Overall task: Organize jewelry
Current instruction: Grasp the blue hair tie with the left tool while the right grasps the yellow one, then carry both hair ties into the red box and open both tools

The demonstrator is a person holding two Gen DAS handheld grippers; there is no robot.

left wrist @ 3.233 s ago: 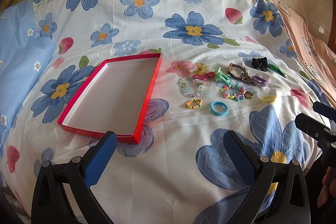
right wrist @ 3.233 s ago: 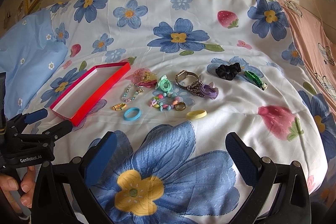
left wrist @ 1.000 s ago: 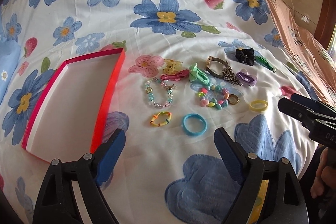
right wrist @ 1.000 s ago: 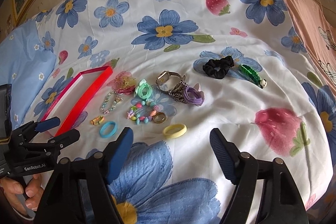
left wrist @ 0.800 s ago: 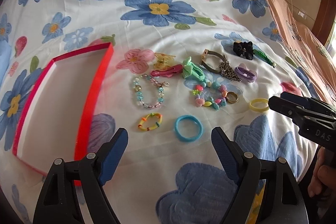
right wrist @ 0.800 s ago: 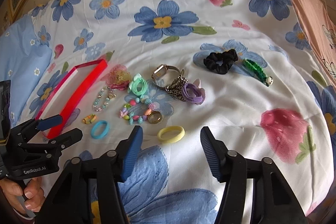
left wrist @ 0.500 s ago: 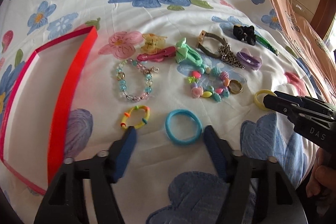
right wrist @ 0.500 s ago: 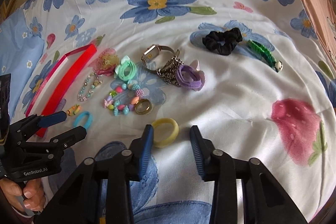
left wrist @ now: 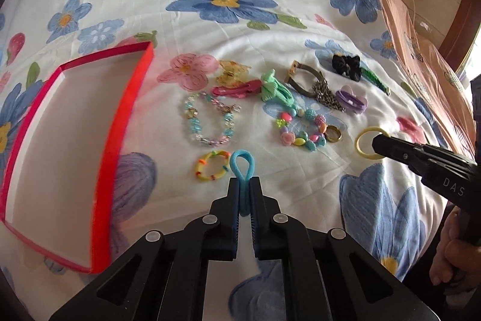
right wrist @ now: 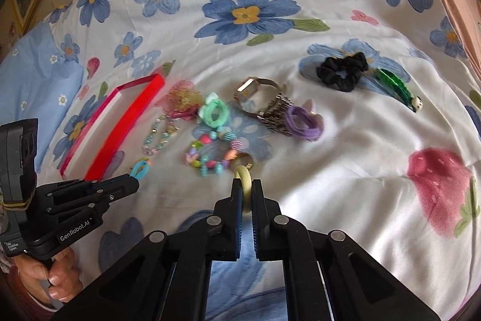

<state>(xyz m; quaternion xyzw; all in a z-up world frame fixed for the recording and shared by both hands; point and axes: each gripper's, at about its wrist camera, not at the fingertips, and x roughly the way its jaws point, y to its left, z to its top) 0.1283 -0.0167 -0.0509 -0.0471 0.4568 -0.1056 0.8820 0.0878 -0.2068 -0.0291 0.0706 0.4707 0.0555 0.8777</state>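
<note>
My left gripper (left wrist: 244, 181) is shut on a blue hair tie (left wrist: 242, 163), squeezed into a loop on the bedsheet; it also shows in the right wrist view (right wrist: 140, 169). My right gripper (right wrist: 244, 182) is shut on a yellow hair tie (right wrist: 244, 177), also seen in the left wrist view (left wrist: 365, 144). An empty red box (left wrist: 126, 110) with a white floor lies to the left. Loose jewelry lies between: a small multicolour ring (left wrist: 211, 169), a clear bead bracelet (left wrist: 210, 119), a colourful bead bracelet (left wrist: 302, 130), a gold ring (left wrist: 334, 134).
Further back lie a green hair tie (left wrist: 275, 87), a pink clip (left wrist: 237, 87), a watch (right wrist: 255, 91), a purple tie (right wrist: 302, 119), a black scrunchie (right wrist: 341, 72) and a green clip (right wrist: 396, 87). A blue pillow (right wrist: 33, 86) is at the left, an orange blanket (left wrist: 421, 50) at the right.
Both grippers moved forward and down to the sheet and closed: the left on the blue hair tie, the right on the yellow hair tie. Both ties are now squeezed narrow.
</note>
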